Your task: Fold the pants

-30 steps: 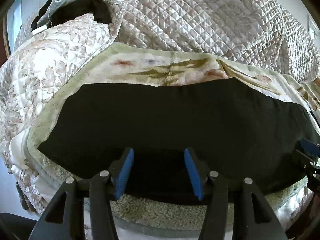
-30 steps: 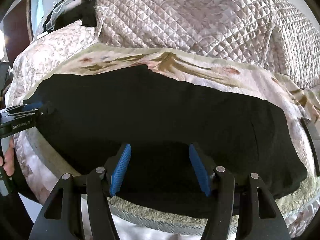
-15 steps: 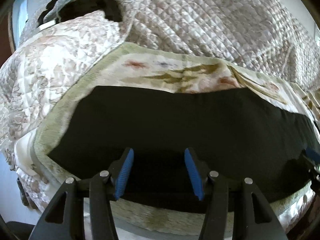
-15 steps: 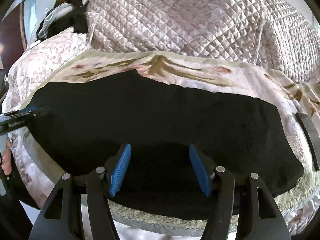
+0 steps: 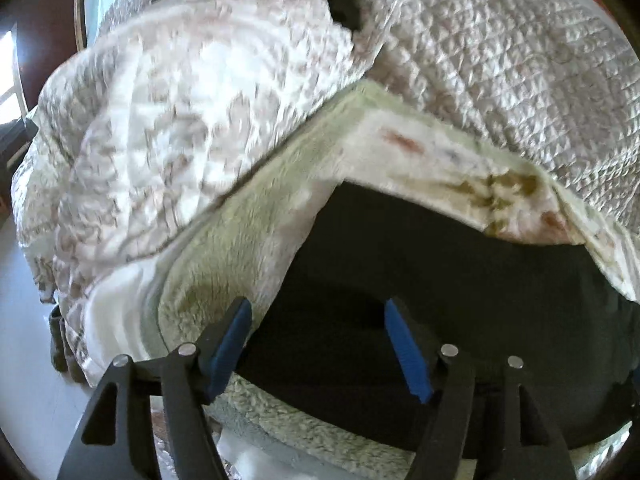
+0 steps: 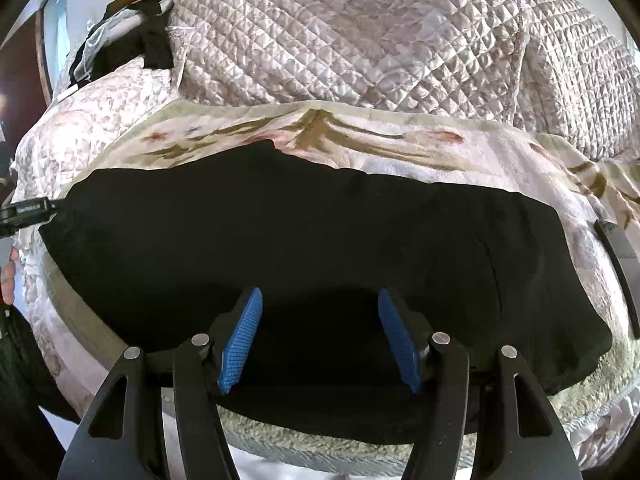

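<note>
Hovering over black pants (image 6: pixel 312 240) laid flat on the fleece blanket (image 5: pixel 224 248), left gripper (image 5: pixel 320 340) jaws just widened, right gripper (image 6: pixel 320 340) jaws apart, both empty; risk: a low pinch likely catches blanket pile with the hem

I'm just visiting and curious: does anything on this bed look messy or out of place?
Mostly tidy: the black pants lie flat on the fleece blanket. The one odd spot is a heap of dark and pale clothes bunched behind the quilts at the far left.
</note>
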The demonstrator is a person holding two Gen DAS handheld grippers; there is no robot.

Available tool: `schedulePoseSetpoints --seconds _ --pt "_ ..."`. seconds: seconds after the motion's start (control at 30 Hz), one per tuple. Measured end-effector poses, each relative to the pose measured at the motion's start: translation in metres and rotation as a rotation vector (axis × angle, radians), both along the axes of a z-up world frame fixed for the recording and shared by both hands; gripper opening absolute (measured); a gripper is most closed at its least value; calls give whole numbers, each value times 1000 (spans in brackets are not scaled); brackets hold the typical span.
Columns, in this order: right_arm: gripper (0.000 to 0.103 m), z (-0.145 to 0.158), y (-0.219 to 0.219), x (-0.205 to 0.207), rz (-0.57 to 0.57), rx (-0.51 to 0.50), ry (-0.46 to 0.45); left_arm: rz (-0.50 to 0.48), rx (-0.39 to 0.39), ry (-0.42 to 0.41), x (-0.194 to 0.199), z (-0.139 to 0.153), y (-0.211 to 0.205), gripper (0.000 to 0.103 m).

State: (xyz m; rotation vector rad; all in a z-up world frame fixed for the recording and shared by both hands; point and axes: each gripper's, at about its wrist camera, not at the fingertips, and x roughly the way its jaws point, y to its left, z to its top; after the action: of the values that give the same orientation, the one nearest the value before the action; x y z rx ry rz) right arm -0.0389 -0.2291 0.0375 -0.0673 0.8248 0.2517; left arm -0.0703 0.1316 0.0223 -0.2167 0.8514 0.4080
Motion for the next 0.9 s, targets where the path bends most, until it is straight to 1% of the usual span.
schedulePoseSetpoints --seconds 0.07,0.13,0.23,0.3,0.33,0.37,0.4,0.47,0.53,0.6,0.7,0.83,0.9 --pt "61 0 0 1 0 -1 1 -3 22 0 1 -2 -2 77" --pt "61 0 0 1 -1 2 1 -3 38 3 5 -3 -3 81" --pt "61 -1 0 2 -2 7 3 -6 37 4 9 -6 -4 81" --pt "61 0 1 3 -3 16 4 -24 37 3 9 -6 -8 73" --pt "61 0 2 3 -3 23 5 -39 35 -2 11 -6 -10 61" --pt "61 0 0 4 -2 27 5 -62 34 -5 13 -5 -14 45" --pt "61 0 0 4 -2 32 6 -85 43 -7 15 -5 -19 39" --pt "61 0 -1 3 -4 41 8 -114 68 -2 18 -4 -28 22" --pt "61 0 -3 4 -6 50 9 -121 56 -8 20 -2 -31 14" --pt "61 2 -5 3 -11 62 10 -113 21 -25 19 1 -30 13" --pt "61 4 -9 2 -20 84 7 -140 -90 -89 14 12 -31 12" --pt "61 6 -17 3 -35 123 13 -240 -207 -174 14 36 -57 12" --pt "61 8 -20 2 -44 136 15 -302 -268 -195 19 45 -75 12"
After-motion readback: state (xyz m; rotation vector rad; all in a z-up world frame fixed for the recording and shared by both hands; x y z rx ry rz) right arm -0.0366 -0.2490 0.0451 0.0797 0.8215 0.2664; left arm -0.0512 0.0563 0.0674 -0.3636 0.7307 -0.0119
